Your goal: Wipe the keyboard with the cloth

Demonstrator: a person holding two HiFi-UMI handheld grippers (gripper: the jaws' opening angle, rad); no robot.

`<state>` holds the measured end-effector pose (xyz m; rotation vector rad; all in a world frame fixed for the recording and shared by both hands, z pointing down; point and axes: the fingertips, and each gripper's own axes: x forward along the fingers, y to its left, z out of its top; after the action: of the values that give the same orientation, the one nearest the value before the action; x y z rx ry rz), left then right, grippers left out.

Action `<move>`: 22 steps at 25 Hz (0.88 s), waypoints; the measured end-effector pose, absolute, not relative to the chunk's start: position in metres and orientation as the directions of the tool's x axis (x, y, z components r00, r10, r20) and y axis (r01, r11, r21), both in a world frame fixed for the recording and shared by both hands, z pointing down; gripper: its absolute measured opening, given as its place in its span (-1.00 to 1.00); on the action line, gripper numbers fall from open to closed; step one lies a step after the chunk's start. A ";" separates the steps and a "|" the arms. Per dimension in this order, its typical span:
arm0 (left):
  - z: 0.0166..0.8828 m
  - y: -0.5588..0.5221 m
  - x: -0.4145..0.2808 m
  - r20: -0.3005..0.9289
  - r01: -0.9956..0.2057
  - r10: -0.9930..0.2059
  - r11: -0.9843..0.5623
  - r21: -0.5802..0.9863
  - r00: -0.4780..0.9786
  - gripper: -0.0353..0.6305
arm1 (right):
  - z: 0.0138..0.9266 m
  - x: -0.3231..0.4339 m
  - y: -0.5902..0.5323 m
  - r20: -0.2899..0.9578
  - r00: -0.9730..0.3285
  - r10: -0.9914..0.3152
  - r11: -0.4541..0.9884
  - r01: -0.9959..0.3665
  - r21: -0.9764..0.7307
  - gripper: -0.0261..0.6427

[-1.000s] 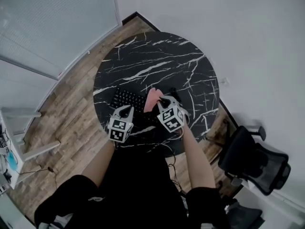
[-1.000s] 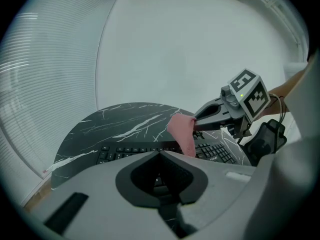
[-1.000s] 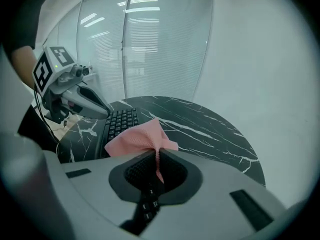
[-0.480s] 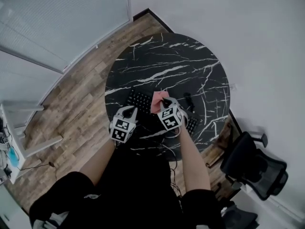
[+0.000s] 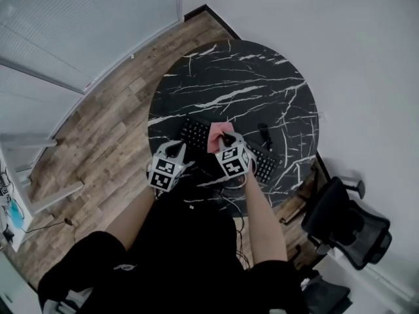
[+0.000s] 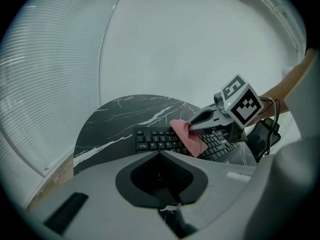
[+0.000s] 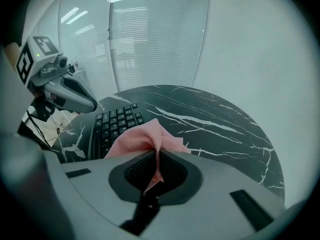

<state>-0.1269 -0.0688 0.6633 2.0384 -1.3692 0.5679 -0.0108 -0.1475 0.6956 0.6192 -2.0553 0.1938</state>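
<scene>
Marble table's near edge: right gripper clamps the cloth over the keyboard, left gripper closed empty, I'd sweep across next.

Left gripper: your jaws are pressed together with nothing between them | Right gripper: your jaws are clamped on the pink cloth, just beside and slightly ahead of the left | Forearms: both bare, reaching forward and down from your torso.
</scene>
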 end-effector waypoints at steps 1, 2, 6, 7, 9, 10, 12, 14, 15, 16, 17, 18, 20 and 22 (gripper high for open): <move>0.664 -0.067 -0.127 0.645 -0.927 -0.666 -0.277 0.252 0.374 -0.90 | 0.696 -0.014 -0.142 0.835 -0.431 -0.342 0.863 -0.495 0.098 -0.92; 0.665 -0.065 -0.128 0.643 -0.927 -0.667 -0.278 0.253 0.376 -0.90 | 0.696 -0.017 -0.137 0.834 -0.439 -0.334 0.868 -0.488 0.091 -0.92; 0.670 -0.062 -0.131 0.640 -0.930 -0.674 -0.265 0.256 0.369 -0.90 | 0.697 -0.029 -0.116 0.830 -0.465 -0.307 0.890 -0.448 0.079 -0.92; 0.671 -0.060 -0.133 0.641 -0.932 -0.676 -0.256 0.258 0.363 -0.90 | 0.697 -0.032 -0.110 0.829 -0.473 -0.298 0.898 -0.435 0.074 -0.92; 0.673 -0.056 -0.137 0.644 -0.937 -0.681 -0.238 0.257 0.349 -0.90 | 0.698 -0.039 -0.098 0.826 -0.489 -0.279 0.910 -0.408 0.066 -0.92; 0.673 -0.055 -0.140 0.645 -0.939 -0.683 -0.229 0.255 0.342 -0.90 | 0.699 -0.042 -0.094 0.825 -0.496 -0.272 0.915 -0.399 0.061 -0.92; 0.673 -0.051 -0.145 0.649 -0.943 -0.685 -0.214 0.255 0.331 -0.90 | 0.699 -0.046 -0.087 0.823 -0.506 -0.259 0.919 -0.392 0.048 -0.92; 0.674 -0.046 -0.149 0.654 -0.946 -0.685 -0.201 0.253 0.321 -0.90 | 0.701 -0.050 -0.078 0.820 -0.516 -0.247 0.920 -0.391 0.031 -0.92; 0.674 -0.043 -0.150 0.656 -0.948 -0.685 -0.196 0.252 0.316 -0.90 | 0.702 -0.051 -0.074 0.819 -0.520 -0.241 0.921 -0.389 0.024 -0.92; 0.674 -0.041 -0.152 0.657 -0.949 -0.686 -0.192 0.251 0.313 -0.90 | 0.702 -0.053 -0.069 0.818 -0.524 -0.236 0.922 -0.386 0.018 -0.92; 0.673 -0.040 -0.154 0.658 -0.950 -0.687 -0.188 0.250 0.309 -0.90 | 0.703 -0.054 -0.065 0.817 -0.528 -0.232 0.923 -0.385 0.013 -0.92; 0.673 -0.039 -0.155 0.658 -0.951 -0.687 -0.186 0.249 0.307 -0.90 | 0.703 -0.055 -0.062 0.815 -0.531 -0.230 0.922 -0.386 0.009 -0.92; 0.674 -0.037 -0.158 0.661 -0.952 -0.686 -0.183 0.246 0.303 -0.90 | 0.703 -0.057 -0.059 0.813 -0.533 -0.234 0.918 -0.398 0.004 -0.92; 0.673 -0.037 -0.160 0.661 -0.953 -0.687 -0.183 0.243 0.301 -0.90 | 0.703 -0.058 -0.060 0.813 -0.531 -0.239 0.912 -0.410 0.000 -0.92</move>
<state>-0.1604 -0.0374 0.6733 1.9470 -1.4551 0.5464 -0.0578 -0.0596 0.7030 0.4622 -2.1539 0.2376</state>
